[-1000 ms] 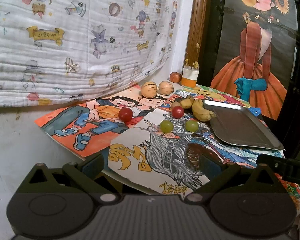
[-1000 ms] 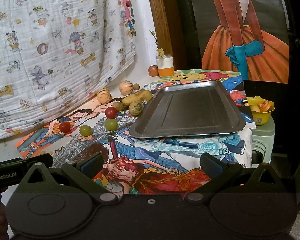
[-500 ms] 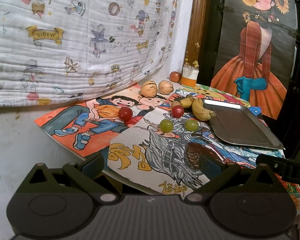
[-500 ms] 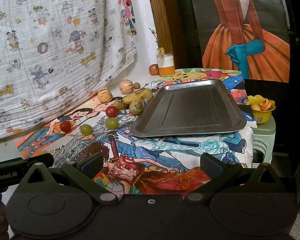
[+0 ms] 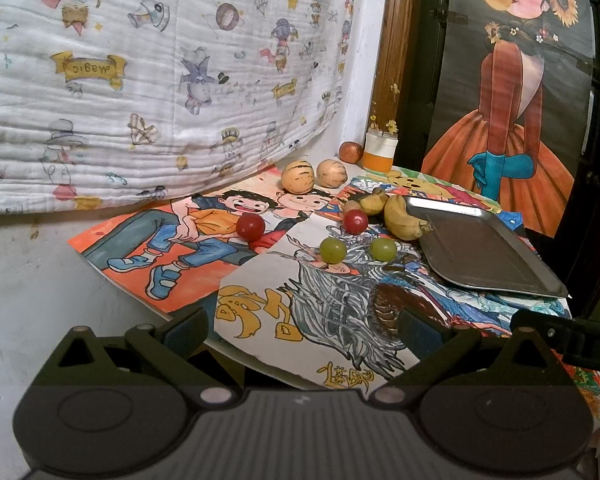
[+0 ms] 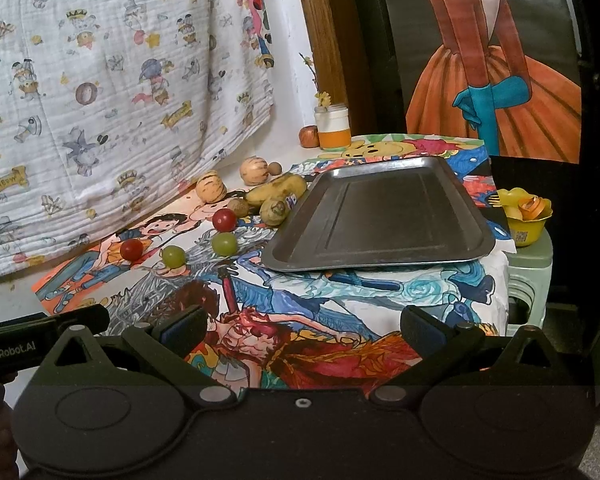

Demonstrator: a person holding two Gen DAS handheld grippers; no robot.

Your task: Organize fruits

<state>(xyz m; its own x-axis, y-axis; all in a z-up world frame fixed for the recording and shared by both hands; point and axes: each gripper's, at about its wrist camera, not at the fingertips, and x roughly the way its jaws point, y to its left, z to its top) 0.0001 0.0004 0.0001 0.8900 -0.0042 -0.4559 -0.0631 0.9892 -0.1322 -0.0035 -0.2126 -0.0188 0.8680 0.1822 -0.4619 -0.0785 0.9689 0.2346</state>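
An empty metal tray [image 6: 380, 216] [image 5: 480, 248] rests on the picture-covered table, at its right side. Left of it lie two red grapes [image 5: 250, 226] [image 5: 355, 221], two green grapes [image 5: 332, 250] [image 5: 383, 249], bananas [image 5: 402, 216] [image 6: 276, 192] and two striped yellow melons [image 5: 297, 176] [image 5: 331, 173]. My left gripper [image 5: 304, 326] is open and holds nothing, well short of the fruit. My right gripper [image 6: 304, 326] is open too, in front of the tray at the table's near edge.
A red apple [image 5: 349, 151] and a white and orange jar [image 5: 380, 151] stand at the back by the wall. A yellow bowl [image 6: 526, 216] sits on a green stool [image 6: 528, 272] right of the table. A printed cloth [image 5: 140, 80] hangs along the left.
Both grippers have edged slightly toward the table. Nothing on the table has moved.
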